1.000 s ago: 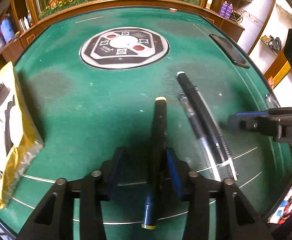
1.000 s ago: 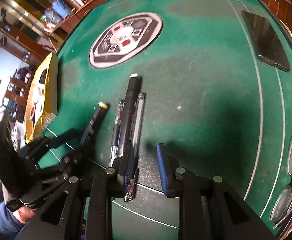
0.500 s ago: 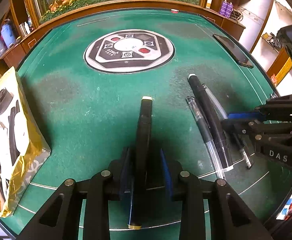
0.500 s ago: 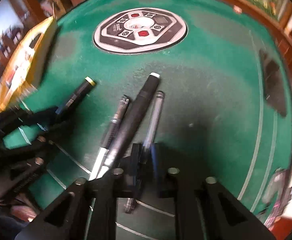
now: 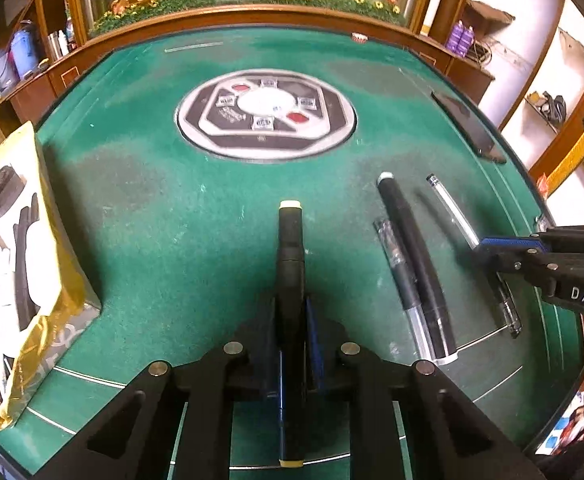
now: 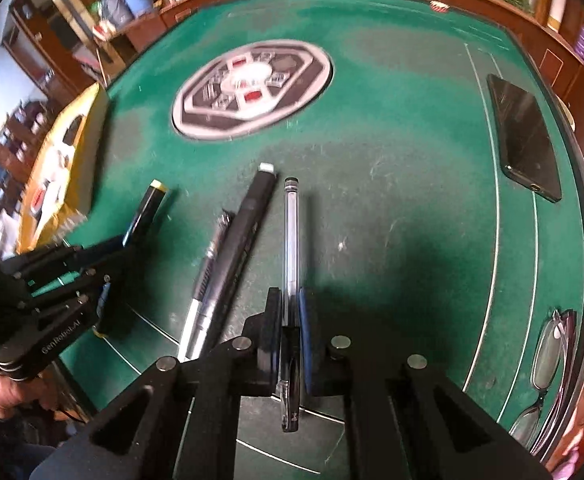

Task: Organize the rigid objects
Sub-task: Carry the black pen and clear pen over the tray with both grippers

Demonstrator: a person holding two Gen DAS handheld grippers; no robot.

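Observation:
My left gripper is shut on a black marker with cream end caps, which points away over the green felt table. My right gripper is shut on a clear ballpoint pen, also seen in the left wrist view. A thick black marker and a grey-tipped pen lie side by side on the felt between the two grippers; they also show in the right wrist view, the marker right of the pen.
A yellow product box lies at the table's left edge. A black phone lies at the right edge, and glasses near the right front. A round printed emblem marks the table's centre. A wooden rail borders the far side.
Both grippers have closed on their pens. The right gripper has drawn the clear pen away from the thick black marker to the right. The left gripper has straightened the cream-capped marker.

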